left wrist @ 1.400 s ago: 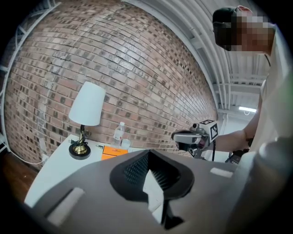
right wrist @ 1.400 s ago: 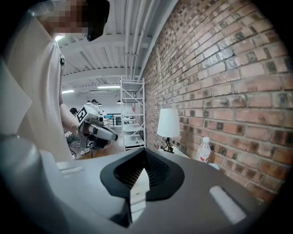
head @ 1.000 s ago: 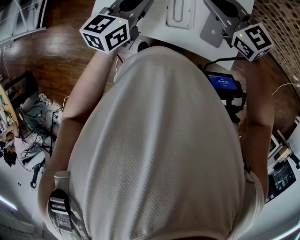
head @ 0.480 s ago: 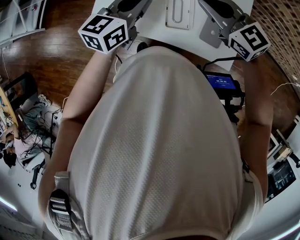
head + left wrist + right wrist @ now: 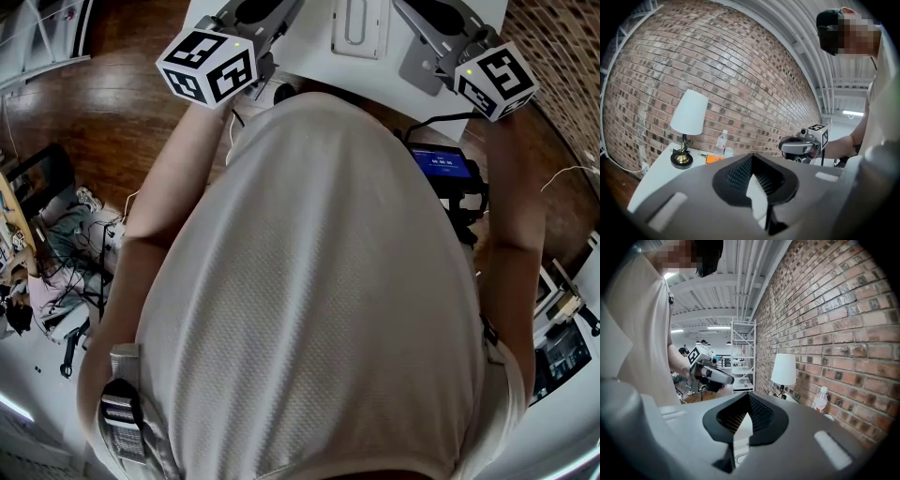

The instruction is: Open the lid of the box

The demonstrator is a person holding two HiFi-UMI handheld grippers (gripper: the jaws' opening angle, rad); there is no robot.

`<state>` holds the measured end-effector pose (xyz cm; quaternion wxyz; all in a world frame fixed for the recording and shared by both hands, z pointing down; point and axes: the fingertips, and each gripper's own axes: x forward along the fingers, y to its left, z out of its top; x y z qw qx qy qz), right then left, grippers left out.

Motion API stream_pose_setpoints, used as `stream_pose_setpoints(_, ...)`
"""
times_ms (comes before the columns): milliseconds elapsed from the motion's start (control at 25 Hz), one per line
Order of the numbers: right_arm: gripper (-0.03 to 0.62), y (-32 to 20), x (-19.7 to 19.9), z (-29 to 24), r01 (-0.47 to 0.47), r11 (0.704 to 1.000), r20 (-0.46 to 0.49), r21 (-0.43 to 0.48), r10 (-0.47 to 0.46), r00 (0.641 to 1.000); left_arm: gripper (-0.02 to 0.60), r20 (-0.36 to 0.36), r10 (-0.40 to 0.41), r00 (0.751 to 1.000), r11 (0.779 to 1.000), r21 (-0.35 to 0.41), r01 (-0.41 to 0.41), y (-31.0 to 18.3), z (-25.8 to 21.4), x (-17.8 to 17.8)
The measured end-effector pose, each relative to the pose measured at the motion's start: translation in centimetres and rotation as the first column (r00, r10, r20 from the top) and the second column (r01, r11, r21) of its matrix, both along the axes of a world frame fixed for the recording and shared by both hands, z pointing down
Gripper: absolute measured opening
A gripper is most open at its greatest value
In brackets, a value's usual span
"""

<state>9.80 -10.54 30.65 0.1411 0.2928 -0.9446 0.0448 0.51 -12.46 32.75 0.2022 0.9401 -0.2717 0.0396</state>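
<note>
We hold the left tool (image 5: 752, 161) and right tool (image 5: 749, 400) clenched on nothing, their views showing a lamp (image 5: 689, 115) and bottle (image 5: 722, 140), while the head view puts the box (image 5: 359, 23) top centre on the surface (image 5: 309, 49).

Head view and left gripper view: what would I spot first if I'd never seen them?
In the head view, the person's big white shirt fills the middle. Two black-and-white marker cubes poke out above it, one at the upper left and one at the upper right. In the left gripper view, a lamp with a white shade stands on a white table in front of a huge brick wall.
</note>
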Motion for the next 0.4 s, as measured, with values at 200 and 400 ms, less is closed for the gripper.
stream_pose_setpoints(200,0.000,0.06,-0.02,-0.03,0.005,1.000,-0.004,0.003,-0.005,1.000,0.000,0.001,-0.001,1.000,1.000,-0.002,0.001,0.06,0.06,-0.02)
stream_pose_setpoints(400,0.000,-0.07,0.16,0.43,0.002,1.000,-0.020,0.004,-0.002,1.000,0.000,0.002,0.003,1.000,1.000,-0.002,-0.003,0.02,0.12,0.11)
